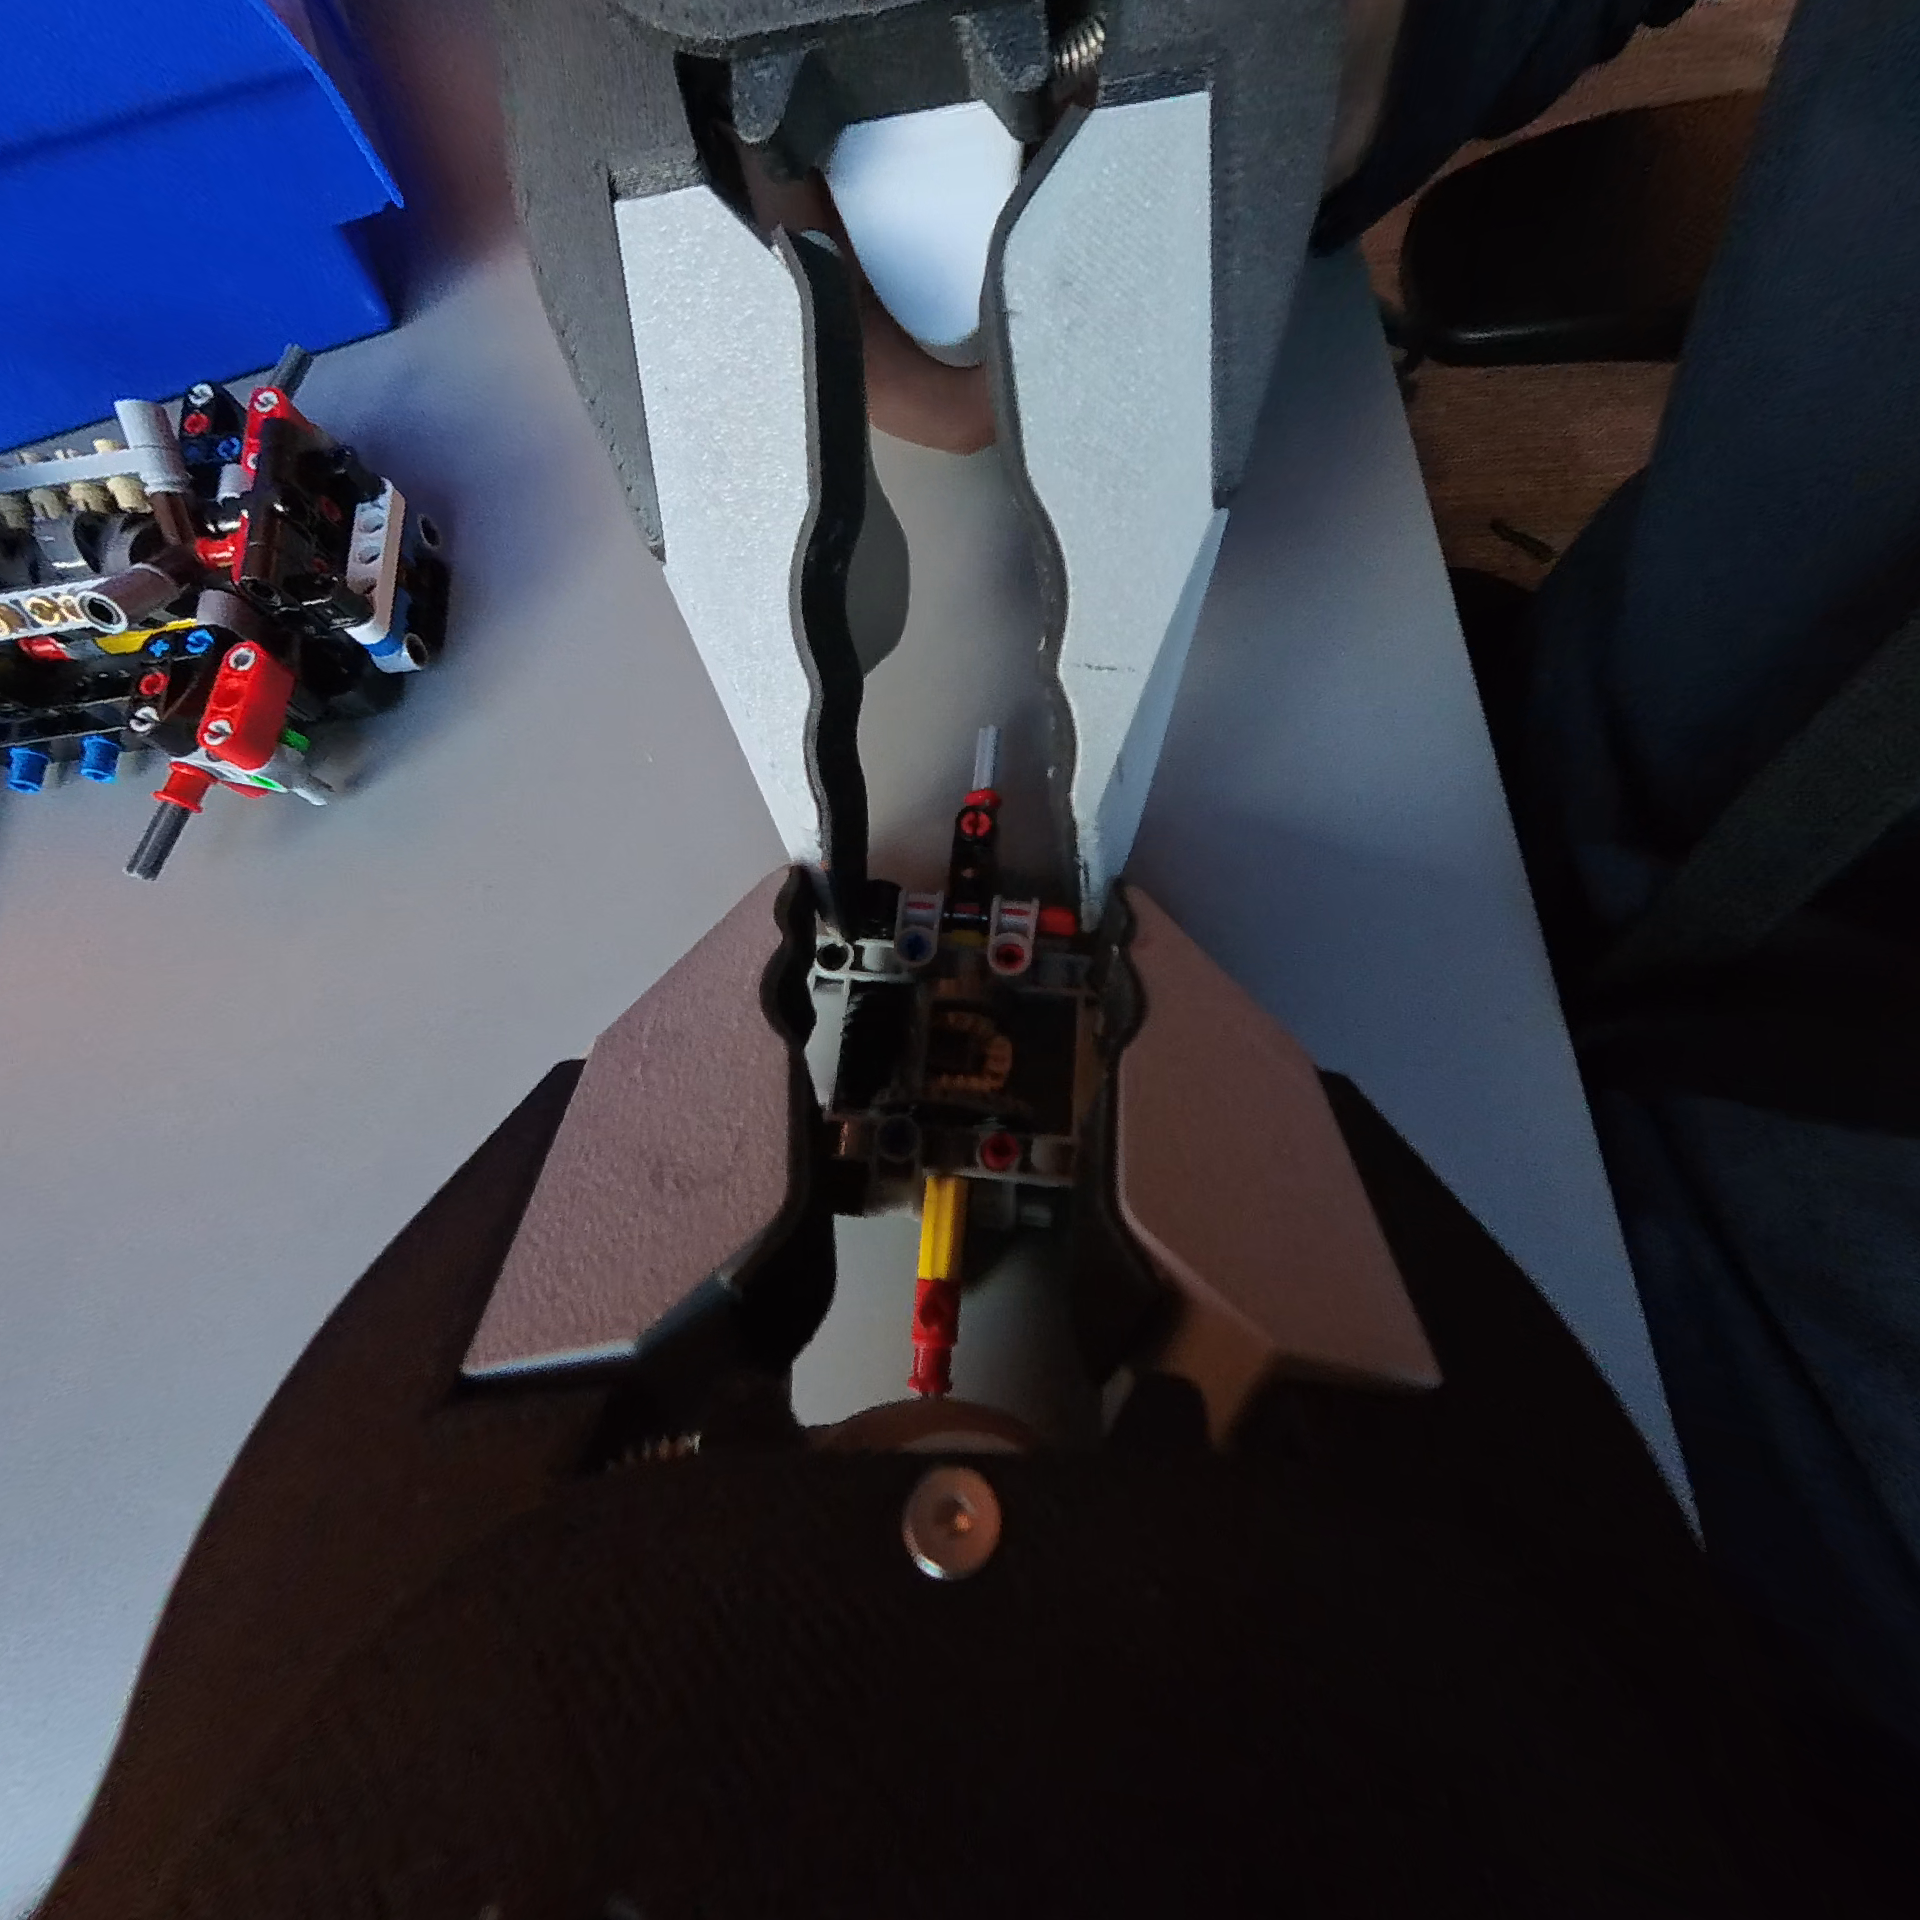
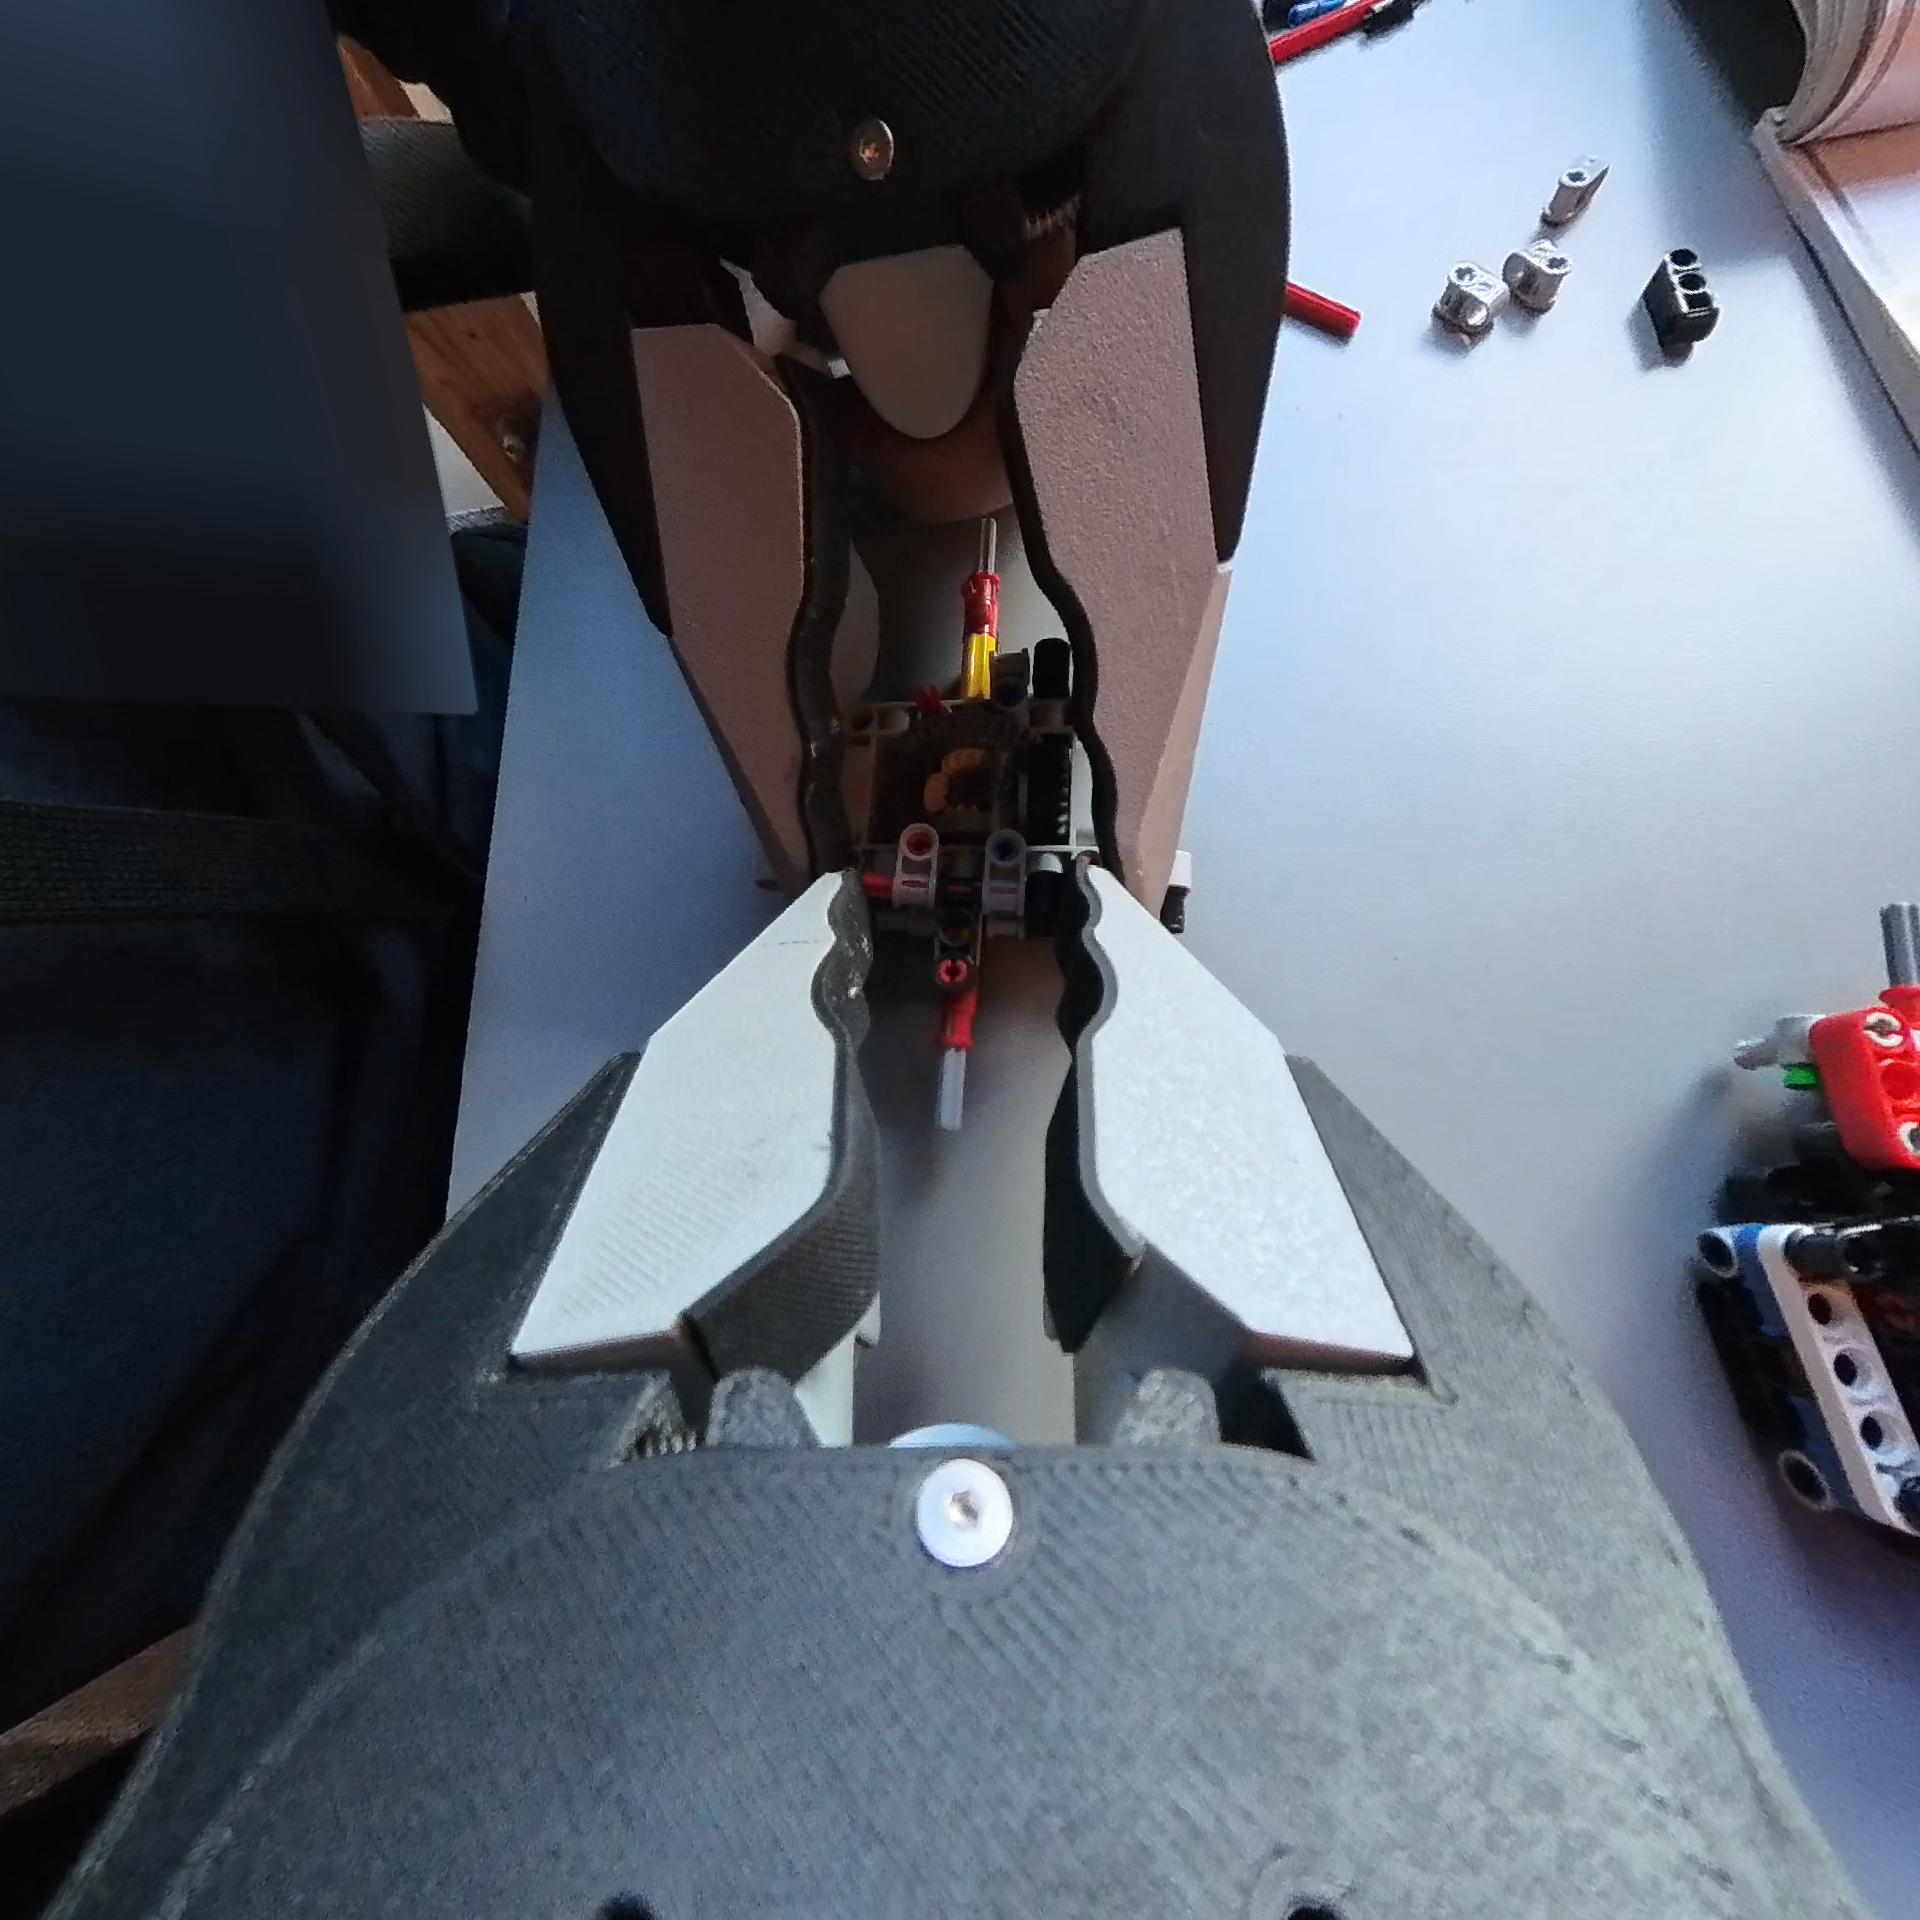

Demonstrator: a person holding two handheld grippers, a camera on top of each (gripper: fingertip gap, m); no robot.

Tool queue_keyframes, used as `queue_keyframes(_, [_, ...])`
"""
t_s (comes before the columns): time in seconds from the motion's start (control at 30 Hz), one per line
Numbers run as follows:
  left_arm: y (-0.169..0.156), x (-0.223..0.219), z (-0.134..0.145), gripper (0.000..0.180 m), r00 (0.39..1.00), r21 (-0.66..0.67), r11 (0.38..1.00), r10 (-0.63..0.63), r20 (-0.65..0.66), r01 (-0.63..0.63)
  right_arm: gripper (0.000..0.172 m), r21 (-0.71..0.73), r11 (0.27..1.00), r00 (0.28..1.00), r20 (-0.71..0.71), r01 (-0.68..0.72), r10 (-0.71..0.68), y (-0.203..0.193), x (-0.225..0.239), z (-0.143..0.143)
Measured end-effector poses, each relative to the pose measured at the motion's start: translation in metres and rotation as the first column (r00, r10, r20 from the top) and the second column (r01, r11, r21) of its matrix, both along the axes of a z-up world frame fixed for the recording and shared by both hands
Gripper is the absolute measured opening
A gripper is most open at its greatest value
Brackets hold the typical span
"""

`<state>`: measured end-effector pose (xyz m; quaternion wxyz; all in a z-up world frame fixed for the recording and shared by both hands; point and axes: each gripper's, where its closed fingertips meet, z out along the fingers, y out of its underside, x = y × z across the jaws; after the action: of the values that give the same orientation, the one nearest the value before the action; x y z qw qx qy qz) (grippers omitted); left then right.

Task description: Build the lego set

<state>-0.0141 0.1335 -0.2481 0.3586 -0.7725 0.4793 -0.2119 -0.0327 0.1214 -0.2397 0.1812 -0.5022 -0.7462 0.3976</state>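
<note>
I had both grippers — left [image 1: 951,914], right [image 2: 971,914] — clamped partway shut on one gear module [image 1: 956,1039], nose to nose. Bigger build [image 1: 208,603] sat well apart.

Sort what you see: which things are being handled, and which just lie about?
Handled: small gear assembly, between the fingers of left hand-held gripper and right hand-held gripper.
Lying about: larger brick model, blue bin, loose connectors, red axle.
</note>
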Motion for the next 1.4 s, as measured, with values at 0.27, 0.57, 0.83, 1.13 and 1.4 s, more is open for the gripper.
queue_keyframes(0.27, [-0.001,0.001,0.003,0.054,0.998,-0.037,0.999,0.026,0.055,-0.024,0.034,-0.076,0.997,1.000,-0.013,-0.021,0.020,-0.001,-0.001,0.003])
queue_keyframes(0.57, [-0.007,-0.028,0.021,0.062,0.987,-0.040,0.987,0.158,0.039,-0.156,0.053,0.034,0.999,0.993,-0.118,0.032,-0.028,0.009,0.004,0.012])
queue_keyframes(0.83, [-0.024,-0.077,-0.001,0.054,0.960,-0.079,0.962,0.253,-0.115,-0.263,0.052,-0.015,0.994,0.989,-0.098,0.109,-0.110,0.016,0.028,0.016])
queue_keyframes(1.13, [-0.034,-0.068,-0.009,0.011,0.965,-0.143,0.956,0.247,-0.089,-0.258,0.039,0.211,0.965,0.988,-0.009,0.153,-0.155,0.035,0.022,-0.018])
queue_keyframes(1.4, [-0.036,-0.051,-0.009,0.005,0.947,-0.051,0.954,0.285,-0.151,-0.295,0.030,0.202,0.943,0.964,-0.034,0.264,-0.263,0.065,0.026,-0.016])
